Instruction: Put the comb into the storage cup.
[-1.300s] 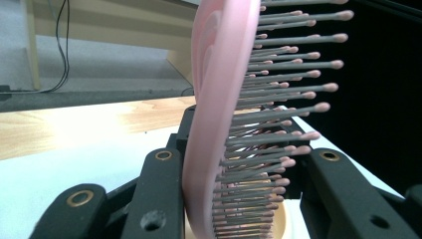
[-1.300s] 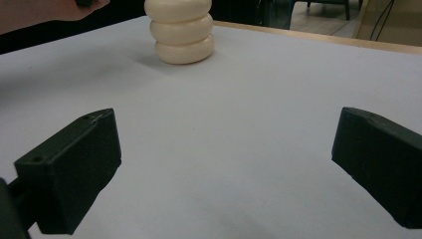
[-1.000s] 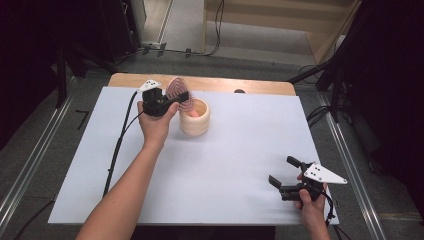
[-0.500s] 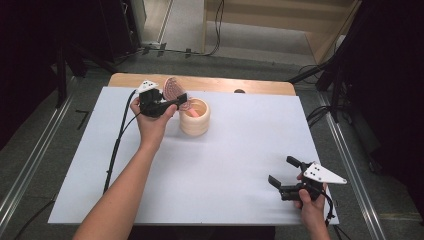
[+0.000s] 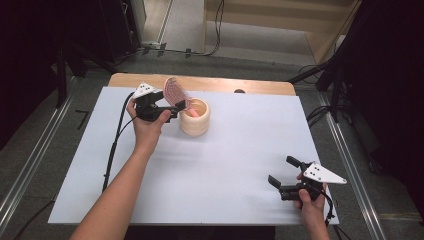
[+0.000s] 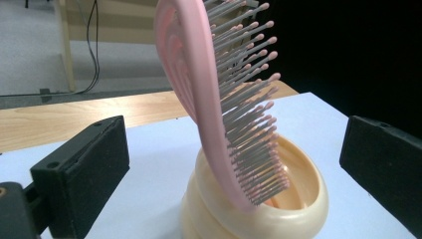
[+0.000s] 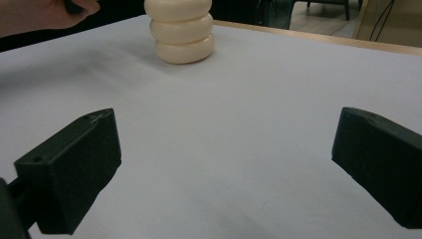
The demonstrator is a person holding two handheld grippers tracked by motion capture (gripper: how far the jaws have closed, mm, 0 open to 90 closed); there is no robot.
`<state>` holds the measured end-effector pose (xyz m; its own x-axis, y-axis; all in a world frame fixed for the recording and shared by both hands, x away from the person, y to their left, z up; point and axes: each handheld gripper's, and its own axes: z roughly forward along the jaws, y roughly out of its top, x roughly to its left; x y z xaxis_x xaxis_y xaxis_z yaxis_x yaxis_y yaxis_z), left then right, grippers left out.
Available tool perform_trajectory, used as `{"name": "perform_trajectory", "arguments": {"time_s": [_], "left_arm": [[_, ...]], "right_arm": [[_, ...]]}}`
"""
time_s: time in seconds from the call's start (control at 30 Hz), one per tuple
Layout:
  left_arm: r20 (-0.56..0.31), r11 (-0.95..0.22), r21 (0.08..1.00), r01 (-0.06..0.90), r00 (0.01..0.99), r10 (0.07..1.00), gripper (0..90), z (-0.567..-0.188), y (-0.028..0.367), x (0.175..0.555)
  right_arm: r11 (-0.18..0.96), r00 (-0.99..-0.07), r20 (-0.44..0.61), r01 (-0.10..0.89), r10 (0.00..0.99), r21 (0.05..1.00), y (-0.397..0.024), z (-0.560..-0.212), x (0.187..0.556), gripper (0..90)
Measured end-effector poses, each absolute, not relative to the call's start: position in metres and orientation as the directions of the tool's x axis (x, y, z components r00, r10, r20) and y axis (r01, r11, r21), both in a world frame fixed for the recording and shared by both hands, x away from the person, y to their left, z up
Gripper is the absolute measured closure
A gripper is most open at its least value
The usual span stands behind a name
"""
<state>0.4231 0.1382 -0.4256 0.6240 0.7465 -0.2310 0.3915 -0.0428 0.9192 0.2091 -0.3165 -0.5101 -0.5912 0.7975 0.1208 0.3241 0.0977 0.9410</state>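
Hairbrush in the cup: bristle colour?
Grey bristles with pink tips on the pink hairbrush; clearest in the left gripper view.

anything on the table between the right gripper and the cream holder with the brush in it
No, bare white table up to the cream holder, seen in the right gripper view.

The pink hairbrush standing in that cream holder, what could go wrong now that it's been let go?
The pink hairbrush leans steeply out of the cream holder, so it may tip out or pull the holder over. The left gripper, whose jaws have just been opening, flanks the brush without pressing it; drawing back carelessly, a jaw might catch the bristles and drag it along.
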Motion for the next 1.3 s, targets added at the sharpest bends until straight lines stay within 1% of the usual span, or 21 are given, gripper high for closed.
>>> {"name": "perform_trajectory", "arguments": {"time_s": [0.23,0.33,0.43,0.6,0.8,1.03,1.3], "left_arm": [[-0.191,-0.078,0.924,0.374,0.631,0.752,0.0,-0.426,0.143,0.414],[-0.151,-0.117,0.927,0.358,0.637,0.756,0.0,-0.427,0.144,0.408],[-0.130,-0.139,0.926,0.351,0.644,0.754,0.0,-0.428,0.145,0.404],[-0.137,-0.132,0.928,0.348,0.649,0.748,0.0,-0.429,0.149,0.398],[-0.112,-0.160,0.927,0.339,0.656,0.746,0.0,-0.433,0.154,0.389],[-0.104,-0.163,0.929,0.331,0.659,0.745,0.0,-0.435,0.161,0.380],[-0.116,-0.146,0.934,0.327,0.661,0.741,0.0,-0.435,0.169,0.369]], "right_arm": [[0.097,-0.590,0.122,0.325,0.798,0.941,-0.316,-0.510,0.209,0.0],[0.100,-0.592,0.118,0.324,0.797,0.941,-0.316,-0.510,0.209,0.0],[0.103,-0.591,0.117,0.324,0.798,0.940,-0.316,-0.510,0.209,0.0],[0.103,-0.590,0.115,0.324,0.799,0.940,-0.316,-0.510,0.209,0.0],[0.103,-0.589,0.115,0.324,0.800,0.940,-0.315,-0.510,0.209,0.0],[0.104,-0.590,0.117,0.326,0.799,0.940,-0.315,-0.510,0.209,0.0],[0.103,-0.589,0.118,0.328,0.799,0.939,-0.315,-0.510,0.209,0.0]]}}
